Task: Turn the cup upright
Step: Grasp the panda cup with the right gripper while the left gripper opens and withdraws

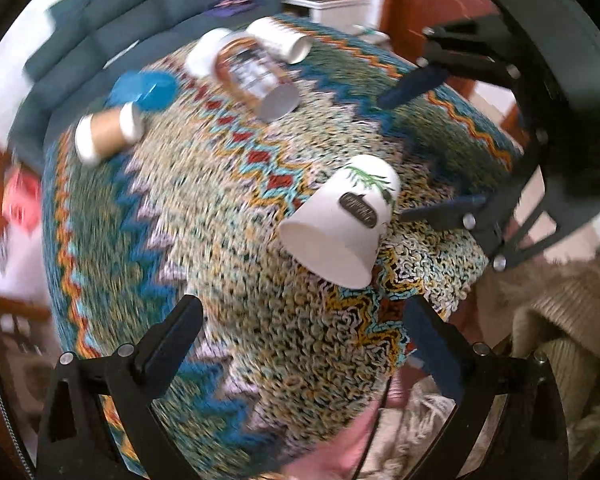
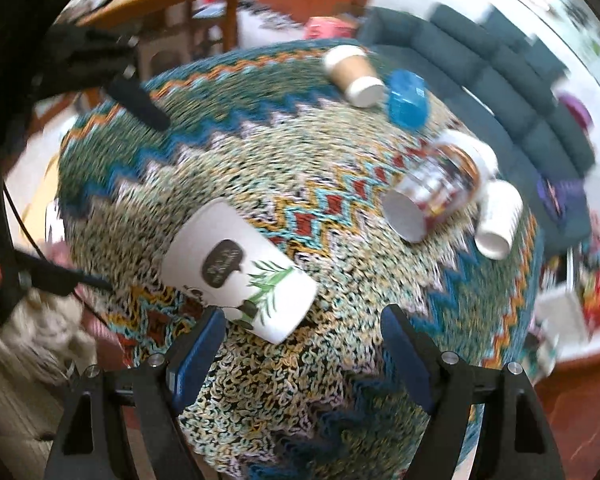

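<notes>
While both tools gape wide and hold nothing, the white paper cup with green leaf print (image 2: 236, 266) lies on its side on the zigzag-knit worktop (image 2: 340, 380). It sits just ahead of the right tool (image 2: 304, 336), touching or nearly touching its left finger, and ahead of the left tool (image 1: 300, 332).

A white leaf-printed cup (image 2: 236, 266) lies on its side on the knitted-cloth table (image 2: 340, 380), just beyond the right gripper's (image 2: 300, 332) spread fingers (image 2: 404, 356).

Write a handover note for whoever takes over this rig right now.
Left gripper: open, holding nothing.
Right gripper: open, holding nothing; its left finger sits close to the white leaf-print cup.
That cup lies on its side on the knitted cloth, near the edge.
Four other cups lie tipped over farther back, beside a blue object.
Done: nothing upright yet.
Left: grasp the leaf-print cup and stand it up.
</notes>
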### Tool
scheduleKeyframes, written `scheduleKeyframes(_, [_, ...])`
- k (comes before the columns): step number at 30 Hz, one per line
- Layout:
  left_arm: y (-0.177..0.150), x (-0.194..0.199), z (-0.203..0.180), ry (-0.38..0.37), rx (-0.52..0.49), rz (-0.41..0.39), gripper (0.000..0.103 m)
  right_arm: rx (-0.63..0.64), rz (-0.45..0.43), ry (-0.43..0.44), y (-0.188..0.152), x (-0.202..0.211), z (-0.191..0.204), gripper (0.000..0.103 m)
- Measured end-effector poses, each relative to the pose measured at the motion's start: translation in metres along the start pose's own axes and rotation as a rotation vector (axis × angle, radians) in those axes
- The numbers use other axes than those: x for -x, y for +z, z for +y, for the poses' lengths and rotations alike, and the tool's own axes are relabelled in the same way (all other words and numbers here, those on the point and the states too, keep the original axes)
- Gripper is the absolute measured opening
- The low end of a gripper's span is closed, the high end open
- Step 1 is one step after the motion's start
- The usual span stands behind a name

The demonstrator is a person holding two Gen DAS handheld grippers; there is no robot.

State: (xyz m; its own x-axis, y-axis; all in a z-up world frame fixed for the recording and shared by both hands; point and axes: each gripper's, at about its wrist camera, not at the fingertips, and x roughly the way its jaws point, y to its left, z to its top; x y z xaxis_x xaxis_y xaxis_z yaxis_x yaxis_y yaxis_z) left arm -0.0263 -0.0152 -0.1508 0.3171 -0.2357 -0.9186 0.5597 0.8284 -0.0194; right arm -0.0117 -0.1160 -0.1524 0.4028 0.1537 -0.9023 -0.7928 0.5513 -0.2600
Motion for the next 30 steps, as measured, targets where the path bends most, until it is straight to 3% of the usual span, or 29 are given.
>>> scheduleKeyframes(6, [-0.01, 0.007, 0.008, -0.024, 0.15, -0.034, 0.101, 0.228, 0.017, -0.053, 0.008, -0.007, 0.026, 0.081])
scheduleKeyframes(15, [-0.012, -0.007, 0.023, -0.105, 0.337, -0.074, 0.101, 0.347, 0.025, -0.007, 0.014, -0.017, 0.032, 0.081])
scheduleKeyframes(30, [-0.028, -0.017, 0.034, -0.154, 0.433, -0.06, 0.101, 0.451, 0.049, 0.005, 0.024, -0.038, 0.04, 0.081])
